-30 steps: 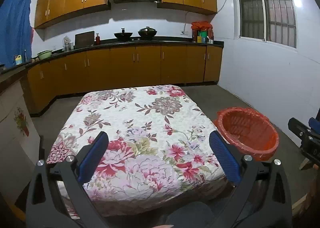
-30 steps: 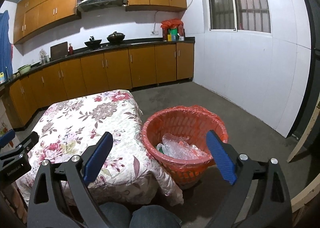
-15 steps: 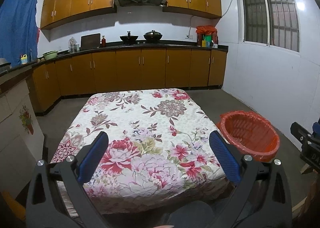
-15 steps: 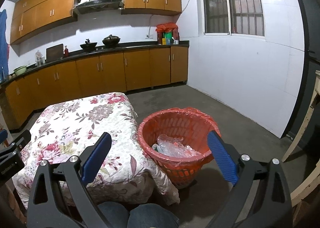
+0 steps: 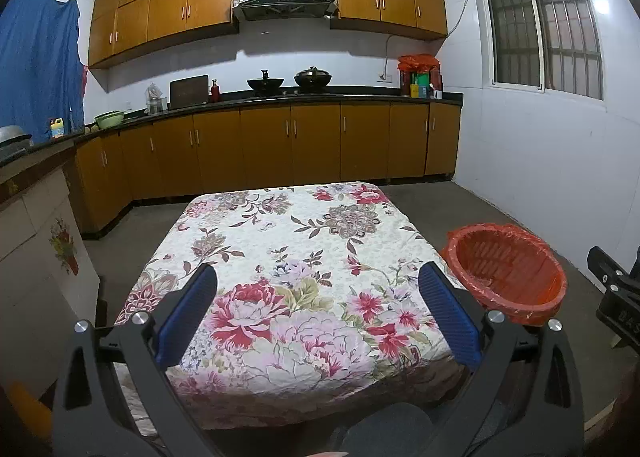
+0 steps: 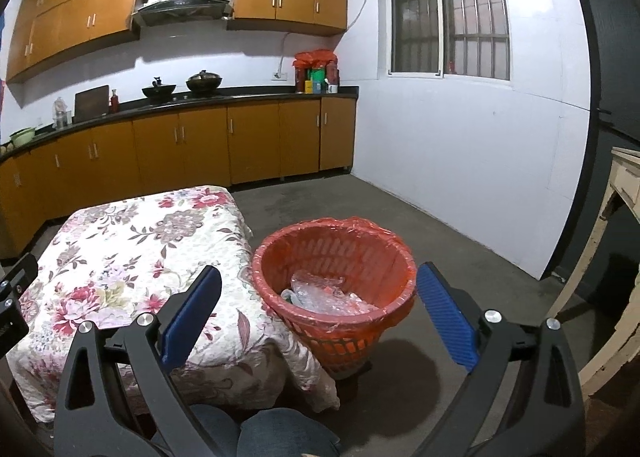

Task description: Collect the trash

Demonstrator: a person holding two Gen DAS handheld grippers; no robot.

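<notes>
An orange basket (image 6: pixel 334 293) lined with an orange bag stands on the floor right of the table; it also shows in the left wrist view (image 5: pixel 505 273). Crumpled clear plastic trash (image 6: pixel 326 293) lies inside it. My left gripper (image 5: pixel 318 299) is open and empty, held above the near end of the table with the floral cloth (image 5: pixel 280 257). My right gripper (image 6: pixel 320 297) is open and empty, held in front of and above the basket. No trash shows on the cloth.
Wooden base cabinets with a dark counter (image 5: pixel 280 145) run along the back wall, with pots and bottles on top. A white wall (image 6: pixel 460 161) stands at the right. A pale wooden furniture piece (image 6: pixel 616 217) stands at the far right. My knees (image 6: pixel 280 437) show below.
Both grippers have drawn back and tilted up a little, so the table and basket sit lower and farther in view. Both grippers stay open and empty.
</notes>
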